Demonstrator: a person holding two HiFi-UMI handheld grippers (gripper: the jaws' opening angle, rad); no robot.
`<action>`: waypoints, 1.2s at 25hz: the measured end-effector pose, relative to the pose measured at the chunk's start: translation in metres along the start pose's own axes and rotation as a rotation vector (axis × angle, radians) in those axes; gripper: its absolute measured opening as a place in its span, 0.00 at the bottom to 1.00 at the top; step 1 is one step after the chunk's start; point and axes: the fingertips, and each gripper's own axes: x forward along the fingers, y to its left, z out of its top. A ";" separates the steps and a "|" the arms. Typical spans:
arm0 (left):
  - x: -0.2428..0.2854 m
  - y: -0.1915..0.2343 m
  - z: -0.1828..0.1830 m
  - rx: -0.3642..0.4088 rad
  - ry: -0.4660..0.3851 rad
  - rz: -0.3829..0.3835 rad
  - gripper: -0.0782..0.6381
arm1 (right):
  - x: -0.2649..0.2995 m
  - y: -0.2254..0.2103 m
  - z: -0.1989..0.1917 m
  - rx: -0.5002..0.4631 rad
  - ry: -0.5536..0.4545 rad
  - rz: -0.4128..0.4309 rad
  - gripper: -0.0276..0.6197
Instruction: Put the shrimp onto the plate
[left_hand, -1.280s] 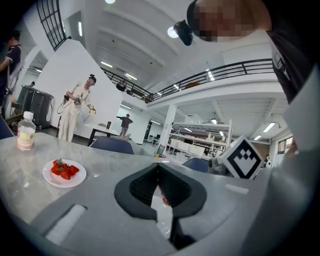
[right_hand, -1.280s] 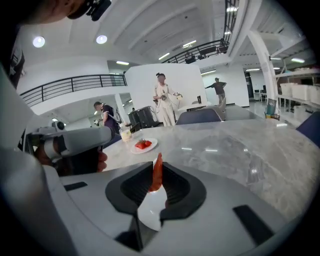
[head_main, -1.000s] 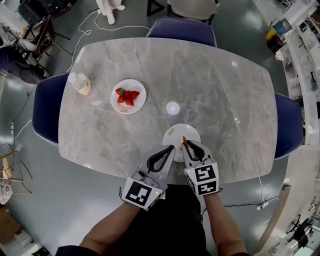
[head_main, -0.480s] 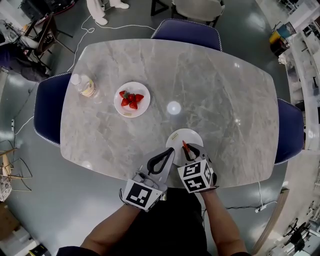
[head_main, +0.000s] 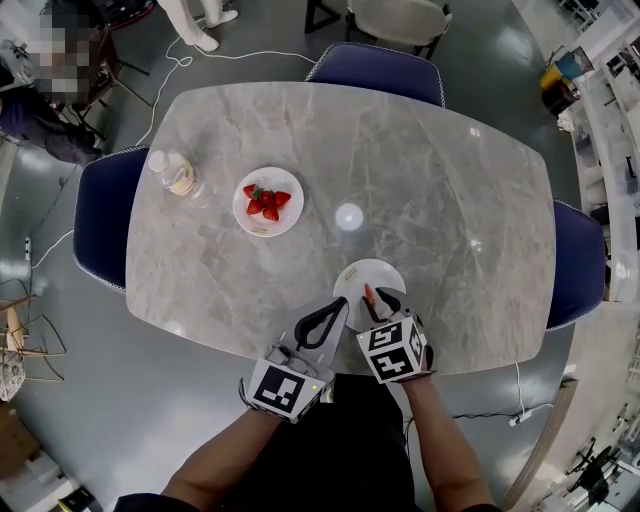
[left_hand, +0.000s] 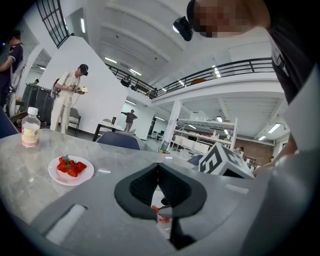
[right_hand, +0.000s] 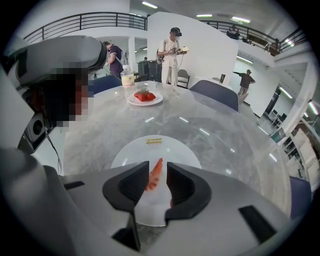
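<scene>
One shrimp (right_hand: 154, 176), likely light, soft, slippery, sits lower centre between my right gripper (right_hand: 161, 174), jaws opening; I'd pinch mid-body. Left gripper (left_hand: 158, 167) clenched, empty.

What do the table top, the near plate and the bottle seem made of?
Table top: grey veined stone, marble or an imitation, polished; lights reflect in it. Near plate: glossy white, probably ceramic, maybe melamine. Bottle: clear plastic, judging by its see-through wall and white cap.

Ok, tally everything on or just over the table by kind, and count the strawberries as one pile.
Plates: 2
Bottle: 1
Strawberry pile: 1
Shrimp: 1
Total: 5
</scene>
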 end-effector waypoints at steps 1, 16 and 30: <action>-0.001 -0.002 0.002 0.003 0.006 -0.002 0.12 | -0.005 0.000 0.003 0.007 -0.013 0.000 0.21; -0.025 -0.065 0.098 0.048 0.030 -0.025 0.12 | -0.175 -0.009 0.101 0.185 -0.448 0.005 0.05; -0.053 -0.123 0.204 0.059 -0.080 -0.045 0.12 | -0.323 -0.013 0.160 0.205 -0.740 -0.064 0.05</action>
